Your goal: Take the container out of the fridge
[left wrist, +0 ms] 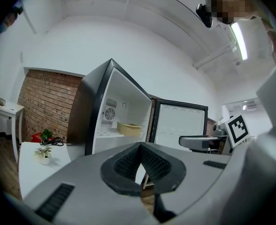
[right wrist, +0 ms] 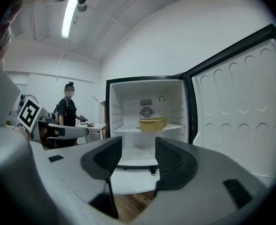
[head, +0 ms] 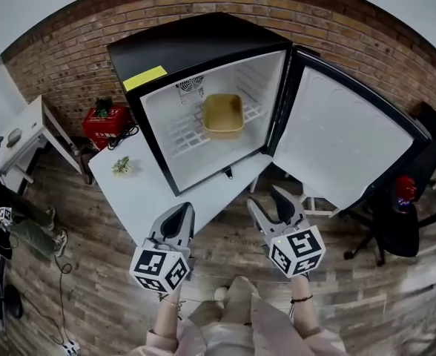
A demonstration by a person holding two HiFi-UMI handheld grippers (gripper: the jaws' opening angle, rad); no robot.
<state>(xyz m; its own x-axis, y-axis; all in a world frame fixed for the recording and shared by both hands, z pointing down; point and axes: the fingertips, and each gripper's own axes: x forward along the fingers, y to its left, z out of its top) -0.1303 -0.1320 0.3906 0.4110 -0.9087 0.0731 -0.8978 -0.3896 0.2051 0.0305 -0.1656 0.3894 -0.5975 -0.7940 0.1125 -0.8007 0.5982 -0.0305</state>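
Sitting on the white wire shelf [head: 179, 136] toward its right, the tan open-topped container [head: 222, 115] rests upright deep in the fridge [head: 203, 39], close to the back wall and just below the small fan grille. Nothing stands beside it on the shelf. The door [head: 344, 143] is swung fully out to the right, so the opening is clear. The fridge stands on a white table [head: 147, 191], with a small potted plant [head: 121, 166] to its left, well apart from the reach path. Both grippers hang near the person, well short of the fridge. The right gripper [head: 268, 202] has its jaws parted with nothing between them, and its own view lines up almost squarely with the container. The left gripper [head: 182, 212] has its jaws pressed together at the tips and is empty. The step in hand looks like the reach. It would go best by sending the right gripper straight in at shelf height, taking the near rim between the parted jaws and closing firmly on the wall. The container should then be lifted slightly before it is drawn out, so its base does not catch on the wires. Keeping it level and staying left of the door edge should avoid knocks.
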